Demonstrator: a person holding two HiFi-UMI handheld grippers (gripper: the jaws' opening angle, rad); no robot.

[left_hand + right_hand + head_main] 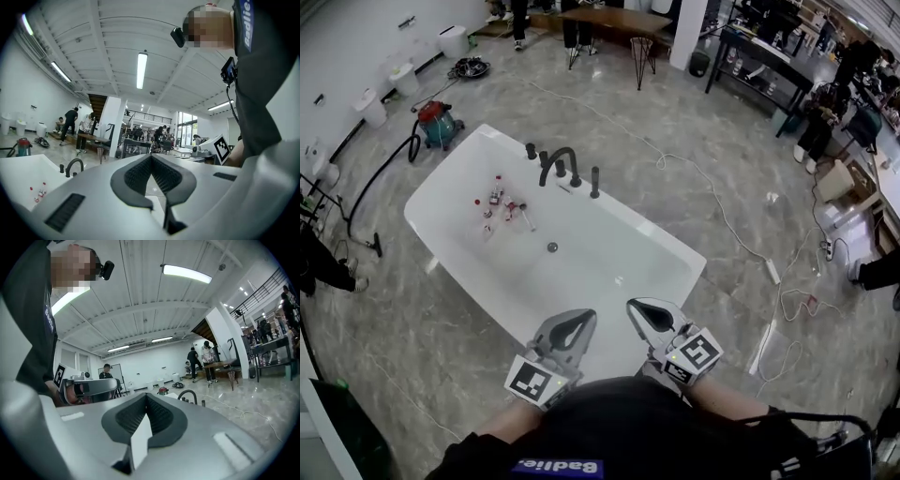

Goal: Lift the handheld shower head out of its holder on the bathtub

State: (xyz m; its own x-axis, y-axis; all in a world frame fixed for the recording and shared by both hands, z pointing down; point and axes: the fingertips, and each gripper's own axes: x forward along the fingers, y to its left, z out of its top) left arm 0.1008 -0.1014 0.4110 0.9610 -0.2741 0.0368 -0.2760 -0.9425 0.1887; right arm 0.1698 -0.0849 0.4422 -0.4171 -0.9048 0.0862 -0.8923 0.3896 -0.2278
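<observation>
Jaws of left gripper (574,326) and right gripper (645,314) closed, empty; shower head (594,181), a slim black rod, stands upright on rim of bathtub (441,199).

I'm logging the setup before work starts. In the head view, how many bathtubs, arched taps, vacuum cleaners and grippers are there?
Bathtub: 1
Arched tap: 1
Vacuum cleaner: 1
Grippers: 2 (left gripper, right gripper)
Total: 5

bright ceiling tube light (141,70), fisheye edges dark.
</observation>
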